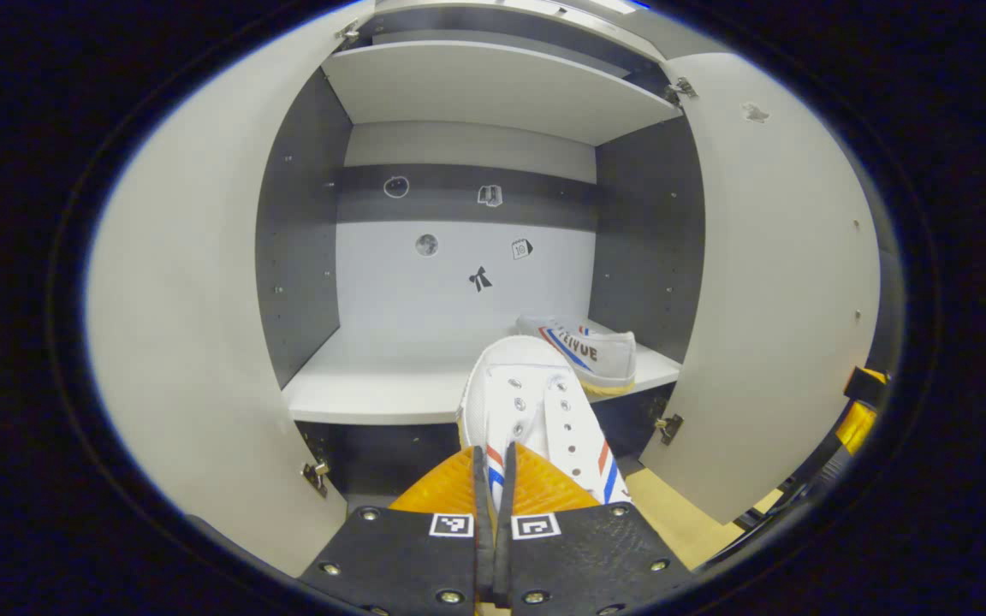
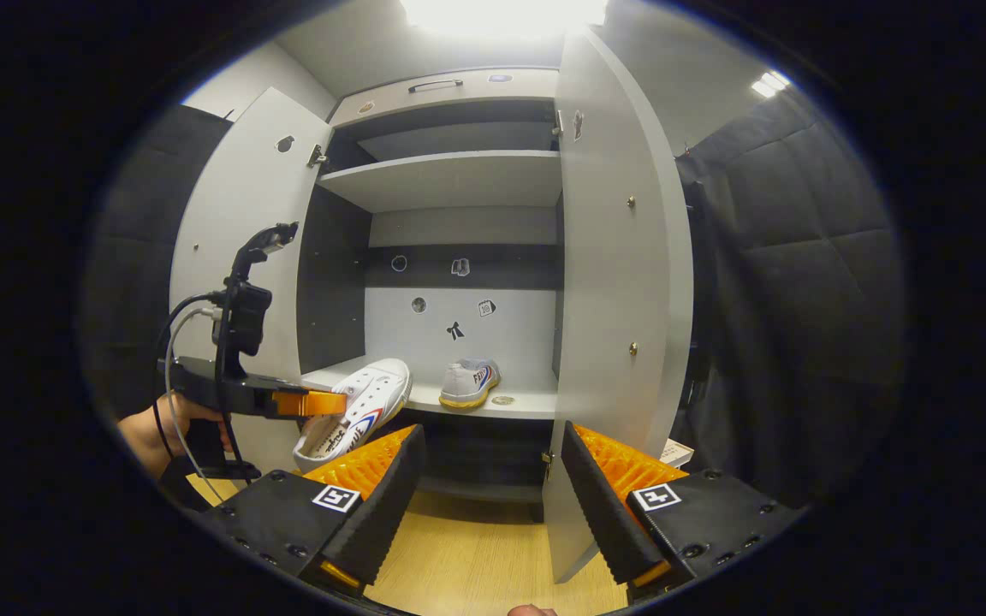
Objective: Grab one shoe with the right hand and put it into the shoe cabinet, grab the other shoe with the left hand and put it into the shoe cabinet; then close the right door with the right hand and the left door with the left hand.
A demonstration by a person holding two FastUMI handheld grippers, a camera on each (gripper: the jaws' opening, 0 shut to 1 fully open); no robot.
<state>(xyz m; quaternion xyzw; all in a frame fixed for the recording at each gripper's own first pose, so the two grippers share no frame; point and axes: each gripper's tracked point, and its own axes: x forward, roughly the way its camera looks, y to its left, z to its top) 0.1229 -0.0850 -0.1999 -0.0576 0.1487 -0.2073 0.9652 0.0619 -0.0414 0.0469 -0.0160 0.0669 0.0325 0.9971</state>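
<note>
- Shoe (image 1: 536,402) clamped at the heel in the left tool (image 1: 493,466), toe aimed at the cabinet shelf (image 1: 373,393), ready to slide in.
- Other shoe (image 2: 469,382) on the shelf's right side, leaving the left free.
- Right tool (image 2: 484,479) spread apart, holding nothing, near the right door (image 2: 621,282).
- Both doors wide open; left door (image 1: 193,299) beside the held shoe.
</note>
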